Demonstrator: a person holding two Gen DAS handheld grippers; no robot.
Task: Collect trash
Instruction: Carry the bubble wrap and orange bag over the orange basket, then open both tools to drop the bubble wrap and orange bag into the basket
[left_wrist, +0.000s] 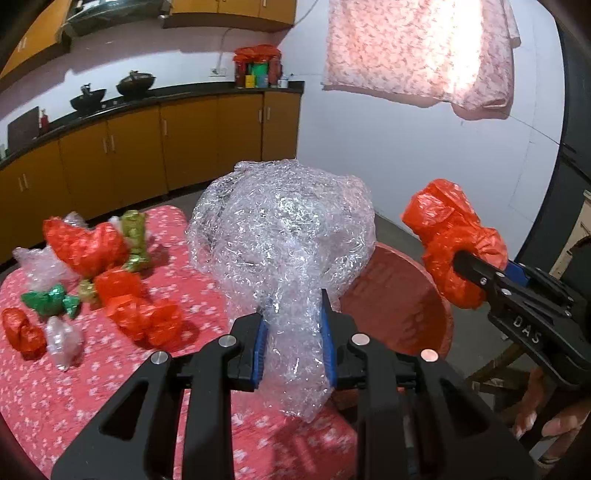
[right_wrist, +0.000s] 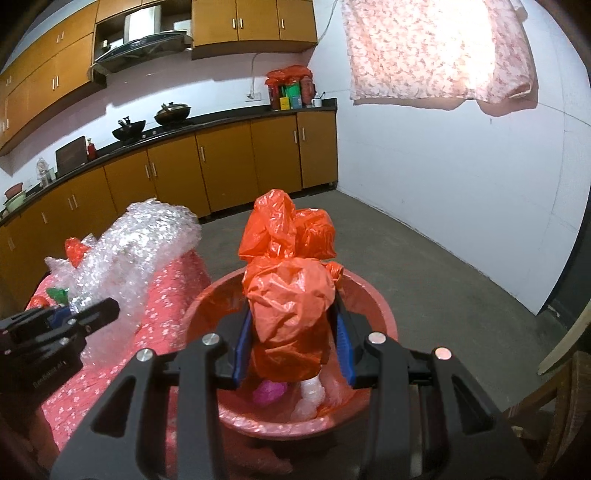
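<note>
Over the near edge of the tabletop, which wears a pink flowered cloth, the left tongs are clamped on the lower neck of a big wad of bubble wrap; blue pads press it from both sides, and the crumpled bulk stands up above the jaws, clear of the cloth. To its right, the right tongs are clamped on a crumpled orange plastic bag, held in the air over a pink basin that sits just past the tabletop's right end. From the right wrist view the bag hangs directly above the basin's mouth, not touching the rim. Inside the basin lie a magenta scrap and a clear whitish piece of plastic, low against the near wall. Trash left on the cloth, well off to the left: a red crumpled bag, a second red bag nearer the middle, a small red wad at the left edge, a green foil wrapper, a gold-green foil wrapper, and two small clear bits of bubble wrap. A hand shows at the lower right under the right tongs. Behind, brown kitchen cabinets run under a dark counter with two woks, and a flowered cloth hangs over the bright window. Grey concrete floor beyond the basin.
</note>
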